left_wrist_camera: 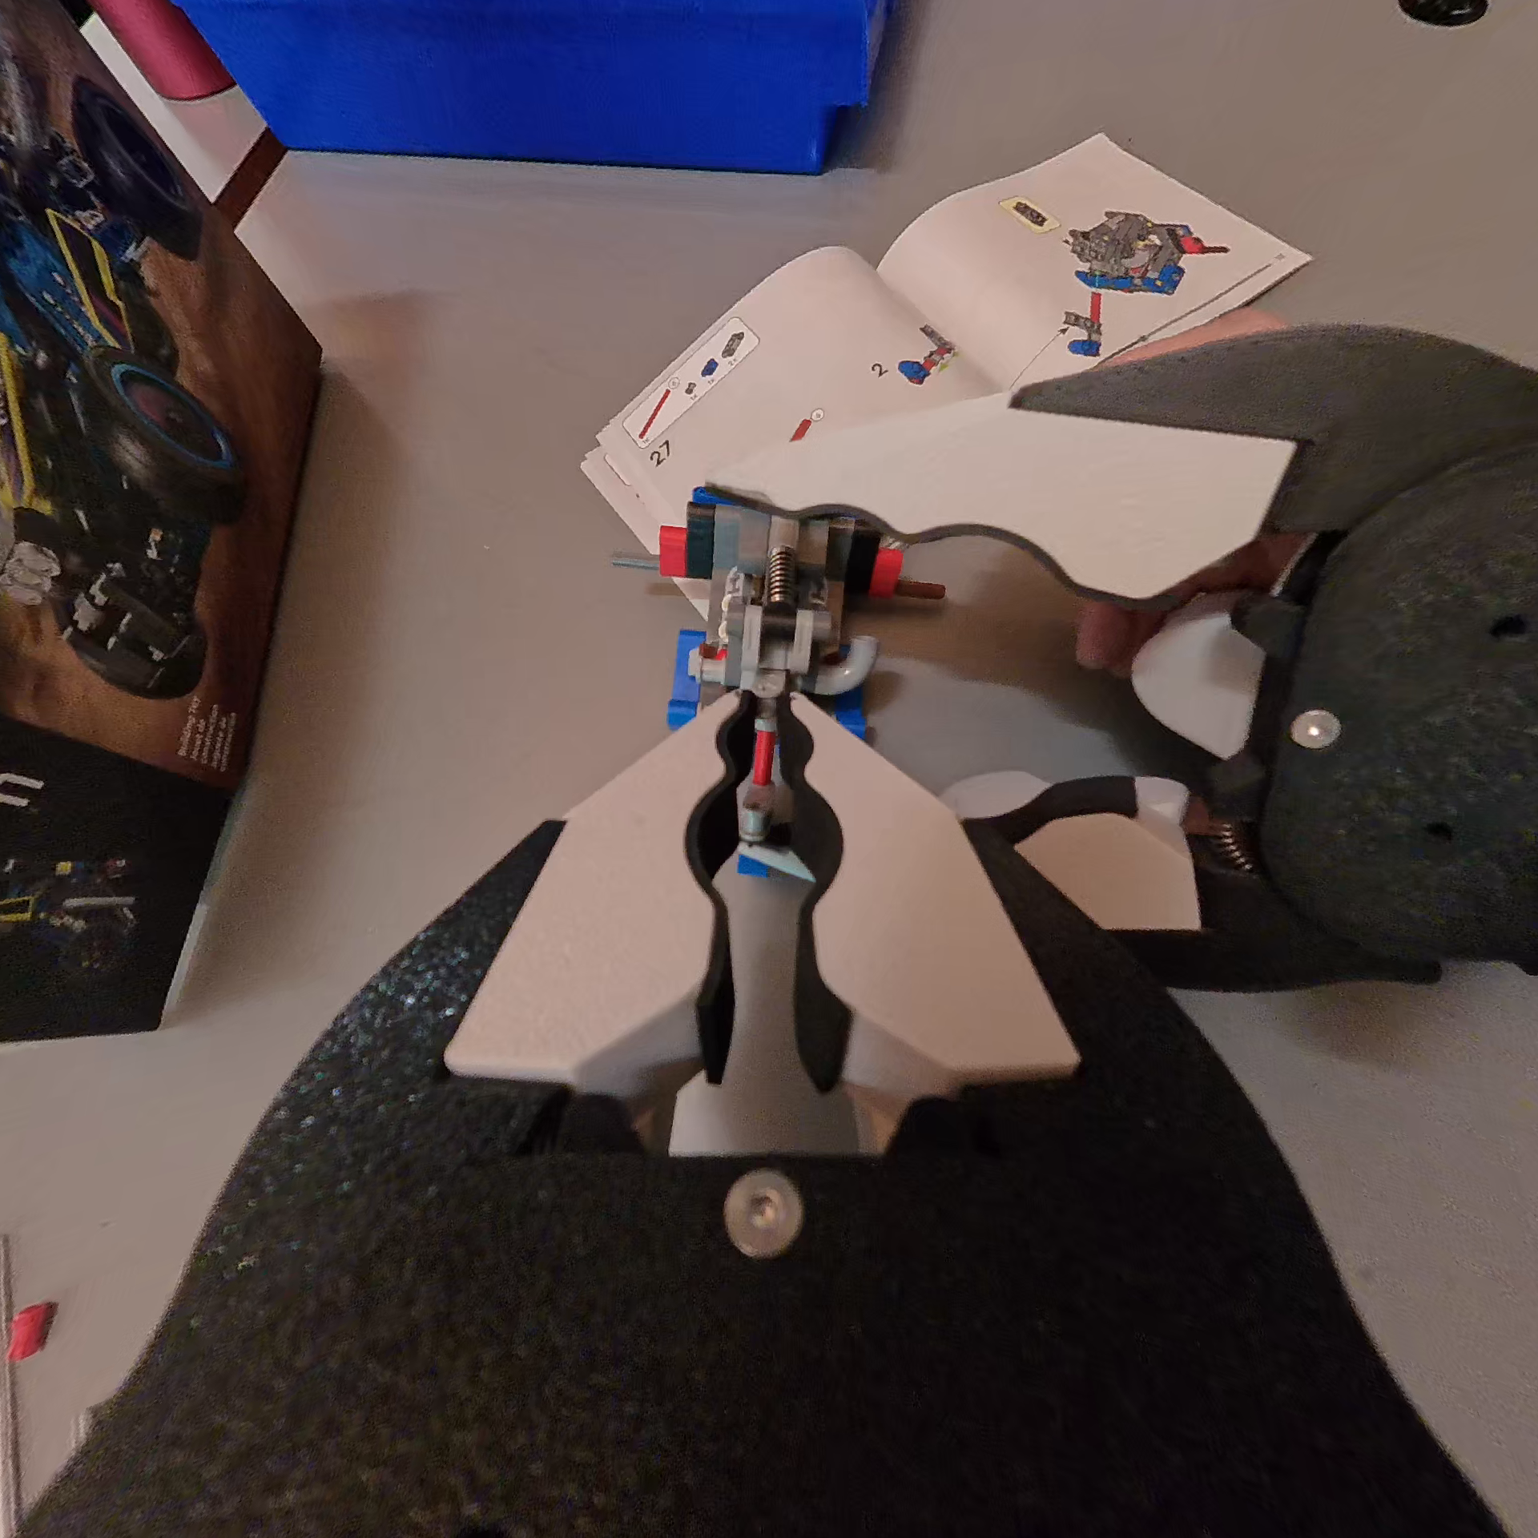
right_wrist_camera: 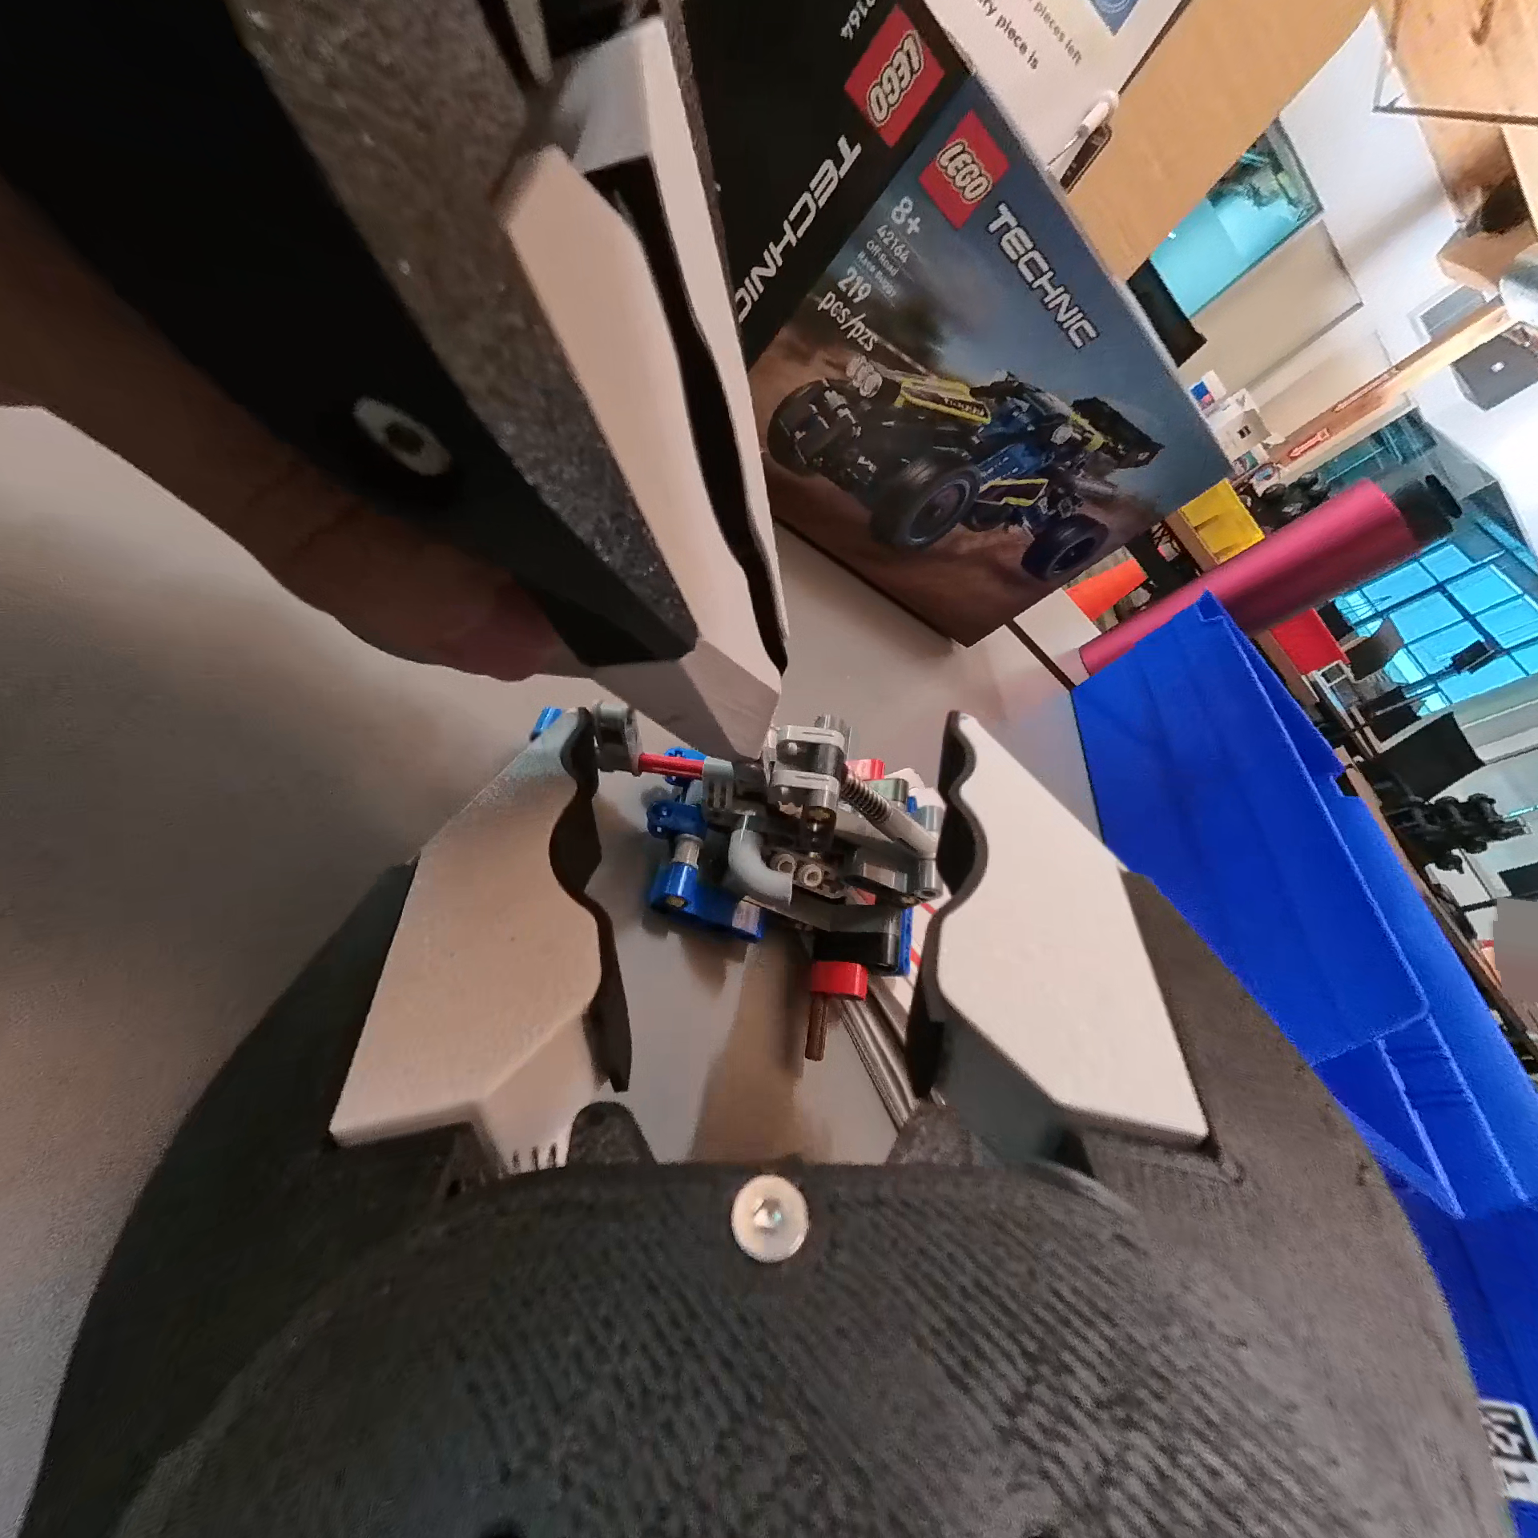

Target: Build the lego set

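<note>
A small brick assembly (left_wrist_camera: 774,599) of grey, black, blue and red parts, with a spring, sits on the grey table (left_wrist_camera: 466,582). A red axle (left_wrist_camera: 763,749) with a grey connector sticks out of it towards me. My left gripper (left_wrist_camera: 764,703) is shut, its tips pinching this axle where it joins the assembly; the axle runs back through the hollow between the fingers. The right wrist view shows the same pinch (right_wrist_camera: 749,732). My right gripper (right_wrist_camera: 766,720) is open and straddles the assembly (right_wrist_camera: 799,840). Its fingers (right_wrist_camera: 974,832) stand on either side, not clearly pressing.
An open instruction booklet (left_wrist_camera: 957,316) lies behind the assembly. A blue bin (left_wrist_camera: 533,75) stands at the back and shows in the right wrist view (right_wrist_camera: 1248,874). The set's box (left_wrist_camera: 108,416) stands at the left. A small red piece (left_wrist_camera: 29,1327) lies near left. About 20 centimetres separates my right fingertips from the small red piece (left_wrist_camera: 29,1327).
</note>
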